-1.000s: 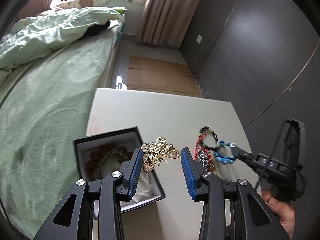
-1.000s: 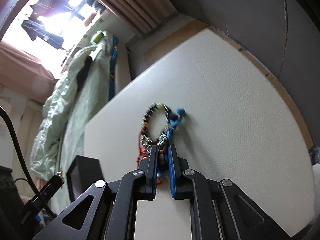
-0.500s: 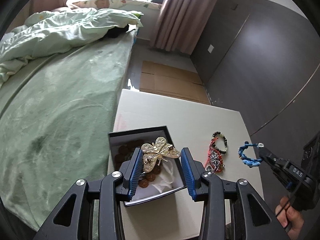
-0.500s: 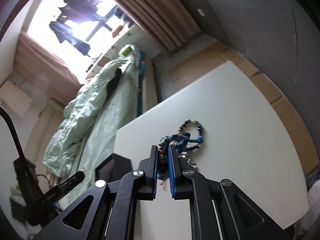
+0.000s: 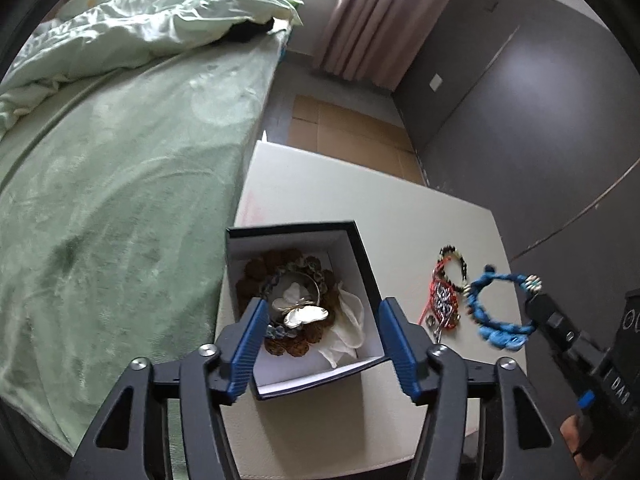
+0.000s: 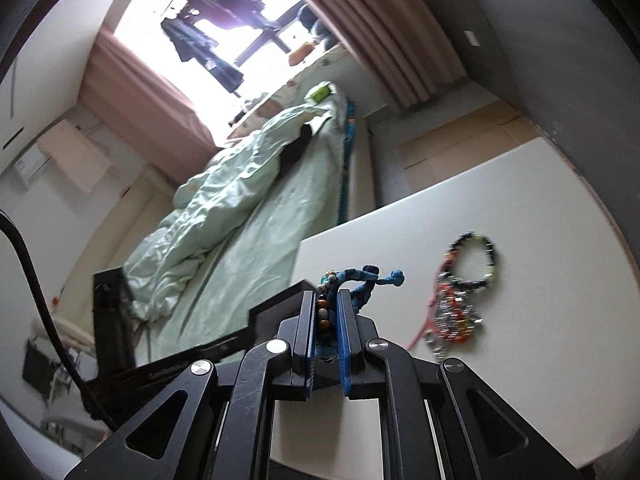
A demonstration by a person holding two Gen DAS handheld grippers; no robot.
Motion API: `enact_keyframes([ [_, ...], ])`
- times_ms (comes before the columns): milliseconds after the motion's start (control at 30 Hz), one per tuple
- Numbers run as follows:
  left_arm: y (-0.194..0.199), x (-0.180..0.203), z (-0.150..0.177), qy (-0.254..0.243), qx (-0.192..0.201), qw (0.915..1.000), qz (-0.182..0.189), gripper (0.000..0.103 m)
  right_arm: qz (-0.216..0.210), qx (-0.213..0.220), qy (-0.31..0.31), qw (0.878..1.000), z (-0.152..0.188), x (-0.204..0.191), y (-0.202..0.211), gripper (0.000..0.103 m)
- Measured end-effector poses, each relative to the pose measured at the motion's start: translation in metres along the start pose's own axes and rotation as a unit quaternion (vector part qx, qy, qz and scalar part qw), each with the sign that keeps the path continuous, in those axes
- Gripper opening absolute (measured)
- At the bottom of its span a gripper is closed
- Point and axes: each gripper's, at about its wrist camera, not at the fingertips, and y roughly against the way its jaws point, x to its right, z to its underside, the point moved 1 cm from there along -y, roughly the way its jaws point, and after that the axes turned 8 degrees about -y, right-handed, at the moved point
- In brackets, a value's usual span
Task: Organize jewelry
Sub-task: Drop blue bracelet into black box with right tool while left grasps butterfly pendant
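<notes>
A black jewelry box [image 5: 362, 252] with a white inside stands on the white table [image 5: 400, 216]. In it lie brown bead bracelets [image 5: 256, 270] and a gold butterfly brooch [image 5: 300, 310]. My left gripper [image 5: 320, 334] is open and empty just above the box. My right gripper [image 6: 328, 308] is shut on a blue braided bracelet [image 5: 496, 308], held in the air right of the box; the bracelet also shows in the right wrist view [image 6: 362, 280]. A red beaded bracelet [image 5: 444, 298] and a black beaded bracelet [image 5: 456, 262] lie on the table.
A bed with a green sheet [image 5: 112, 184] runs along the table's left side. A dark wall [image 5: 540, 120] is to the right. Cardboard [image 5: 344, 128] covers the floor beyond the table. The box's corner [image 6: 280, 304] is left of my right gripper.
The left gripper opened wider and the butterfly brooch dropped from it into the box. The right gripper lifted the blue bracelet off the table and moved it toward the box.
</notes>
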Motion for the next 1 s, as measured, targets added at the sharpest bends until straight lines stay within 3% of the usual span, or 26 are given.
enact_keyframes([
  [67, 0.005, -0.004, 0.000, 0.009, 0.009, 0.9999, -0.002, 0.067, -0.008, -0.005, 0.004, 1.000, 0.005, -0.006, -0.006, 0.011],
  [633, 0.028, -0.039, -0.001, 0.064, 0.040, 0.9971, -0.001, 0.067, -0.084, -0.053, 0.003, 0.995, 0.028, -0.041, -0.065, 0.014],
  [700, 0.029, -0.040, -0.001, 0.066, 0.042, 0.9969, 0.002, 0.069, -0.066, -0.081, 0.002, 0.995, 0.032, -0.041, -0.077, 0.036],
  [733, 0.029, -0.040, -0.001, 0.065, 0.042, 0.9970, 0.001, 0.069, -0.054, -0.087, -0.001, 0.995, 0.033, -0.039, -0.078, 0.059],
  [767, 0.029, -0.039, -0.001, 0.063, 0.042, 0.9972, 0.000, 0.070, -0.048, -0.086, -0.003, 0.995, 0.033, -0.039, -0.078, 0.069],
  [1000, 0.030, -0.029, 0.001, 0.051, 0.043, 0.9977, 0.007, 0.070, -0.017, -0.068, 0.001, 0.998, 0.028, -0.025, -0.051, 0.070],
])
